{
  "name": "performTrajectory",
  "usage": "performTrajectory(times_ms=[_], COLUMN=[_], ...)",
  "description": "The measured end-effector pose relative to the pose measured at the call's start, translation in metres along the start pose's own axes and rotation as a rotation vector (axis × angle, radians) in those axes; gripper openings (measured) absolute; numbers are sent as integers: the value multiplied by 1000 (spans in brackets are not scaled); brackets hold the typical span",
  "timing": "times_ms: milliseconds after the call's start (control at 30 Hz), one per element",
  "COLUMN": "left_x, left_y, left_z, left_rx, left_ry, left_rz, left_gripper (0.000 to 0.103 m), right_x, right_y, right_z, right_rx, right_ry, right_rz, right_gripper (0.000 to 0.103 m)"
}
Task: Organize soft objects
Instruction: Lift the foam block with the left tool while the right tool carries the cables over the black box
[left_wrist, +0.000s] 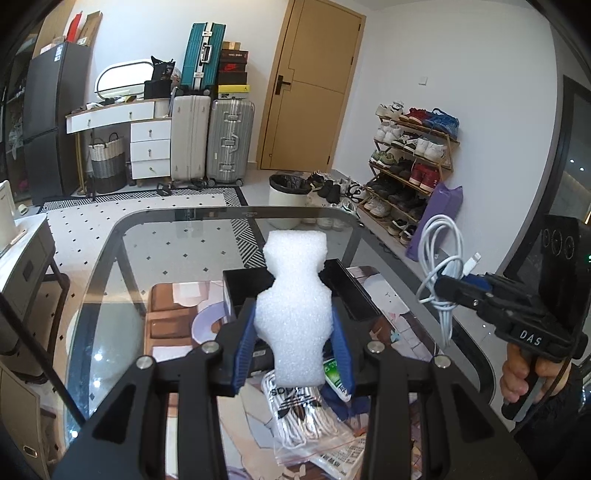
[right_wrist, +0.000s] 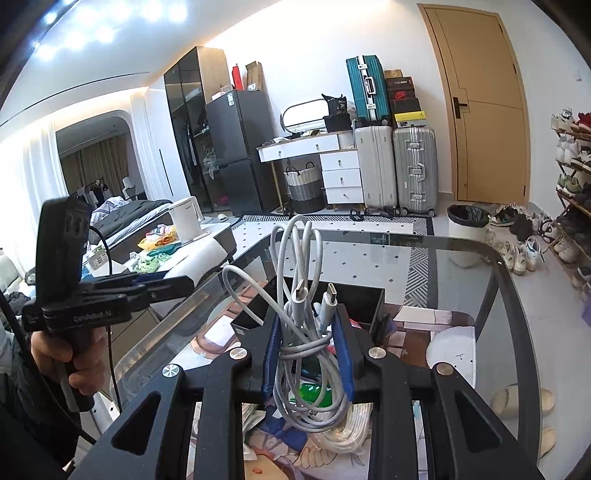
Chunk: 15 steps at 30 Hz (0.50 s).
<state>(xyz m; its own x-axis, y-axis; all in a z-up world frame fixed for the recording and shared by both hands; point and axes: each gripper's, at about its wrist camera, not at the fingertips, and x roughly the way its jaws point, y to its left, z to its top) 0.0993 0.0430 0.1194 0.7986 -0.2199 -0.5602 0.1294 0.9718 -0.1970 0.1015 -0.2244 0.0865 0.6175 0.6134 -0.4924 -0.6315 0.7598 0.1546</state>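
Jaws pinch bumpy foam block (left_wrist: 291, 314), coiled cable (right_wrist: 306, 354)

- Right gripper (right_wrist: 308, 354): blue pads clamped on a coiled white cable (right_wrist: 299, 332) — loops stand up above the fingers, two plug ends point upward.
- Beyond the coil, an open black box (right_wrist: 364, 299) sits on the glass counter (right_wrist: 461, 266).
- Under the gripper: printed mat (right_wrist: 413, 325), a green item (right_wrist: 314, 393), white cord bundle (right_wrist: 351, 439).
- Left gripper (right_wrist: 181, 282) at the left edge, held in a hand (right_wrist: 70, 354); its jaws cannot be made out.
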Motion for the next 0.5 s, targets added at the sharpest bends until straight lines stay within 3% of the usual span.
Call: performTrajectory(times_ms=[500], left_x=[58], left_y=[3], left_z=[16], left_rx=[-16], left_ry=[76], left_rz=[-6], left_gripper=[37], right_x=[51], right_y=[-29], right_z=[10], right_rx=[42], right_ry=[71], right_rz=[7], right_gripper=[27])
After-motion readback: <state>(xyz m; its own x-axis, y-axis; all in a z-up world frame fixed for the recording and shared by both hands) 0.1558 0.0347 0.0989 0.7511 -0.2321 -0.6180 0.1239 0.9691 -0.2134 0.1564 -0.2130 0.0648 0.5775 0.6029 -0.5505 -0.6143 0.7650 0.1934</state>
